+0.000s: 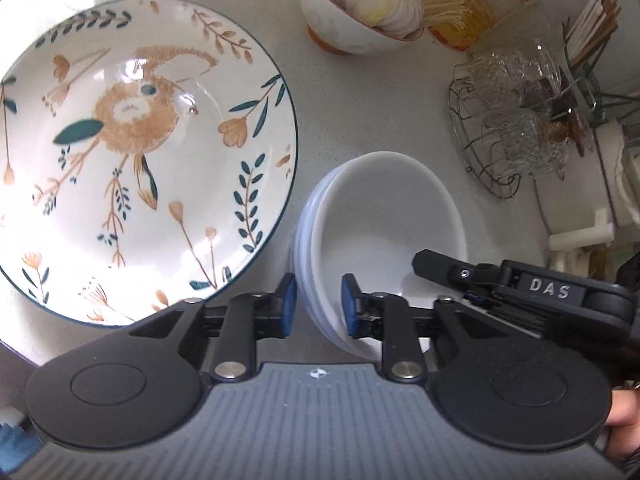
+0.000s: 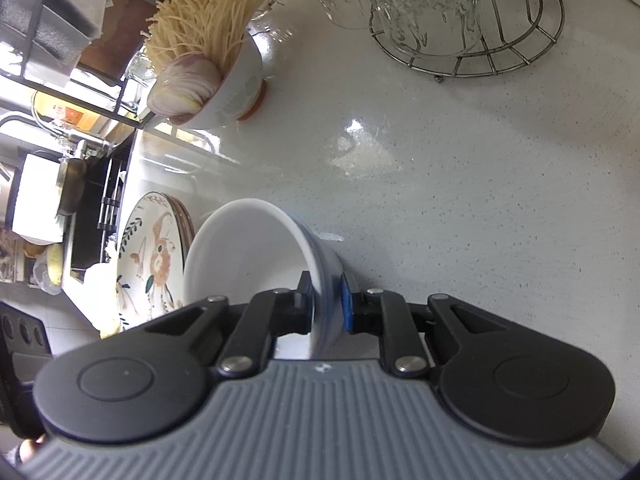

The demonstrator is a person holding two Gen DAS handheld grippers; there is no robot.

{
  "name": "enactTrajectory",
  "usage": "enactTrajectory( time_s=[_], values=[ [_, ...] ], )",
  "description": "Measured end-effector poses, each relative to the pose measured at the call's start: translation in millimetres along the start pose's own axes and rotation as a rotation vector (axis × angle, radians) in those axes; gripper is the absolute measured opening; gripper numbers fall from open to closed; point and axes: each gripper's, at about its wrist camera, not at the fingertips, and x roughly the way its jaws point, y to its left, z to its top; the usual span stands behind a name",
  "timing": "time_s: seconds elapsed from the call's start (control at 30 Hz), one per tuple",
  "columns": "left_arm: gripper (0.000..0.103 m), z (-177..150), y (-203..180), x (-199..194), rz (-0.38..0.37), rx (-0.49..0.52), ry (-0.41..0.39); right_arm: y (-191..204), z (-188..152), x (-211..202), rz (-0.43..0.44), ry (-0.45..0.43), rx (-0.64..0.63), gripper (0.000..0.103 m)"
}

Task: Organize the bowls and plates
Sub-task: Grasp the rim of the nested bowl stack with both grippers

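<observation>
A stack of white bowls stands on the pale counter, right of a large floral plate. My left gripper is shut on the stack's near left rim, with one blue pad outside and one inside. In the right wrist view my right gripper is shut on the bowl stack at its right wall, one pad on each side. One of the right gripper's fingers reaches into the top bowl in the left wrist view. The floral plate tops a pile of plates beyond the bowls.
A footed bowl of sliced onion and noodles stands at the back. A wire rack of upturned glass cups sits to the right, with a chopstick holder behind it. A sink and faucet lie beyond the plates.
</observation>
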Motion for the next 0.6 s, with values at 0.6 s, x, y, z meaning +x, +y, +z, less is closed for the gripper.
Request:
enactTrajectory(
  time_s=[0.6],
  values=[
    [0.025, 2, -36, -16, -0.044, 0.08, 0.001, -3, -6, -41, -0.006, -0.06, 0.034, 0.017]
  ],
)
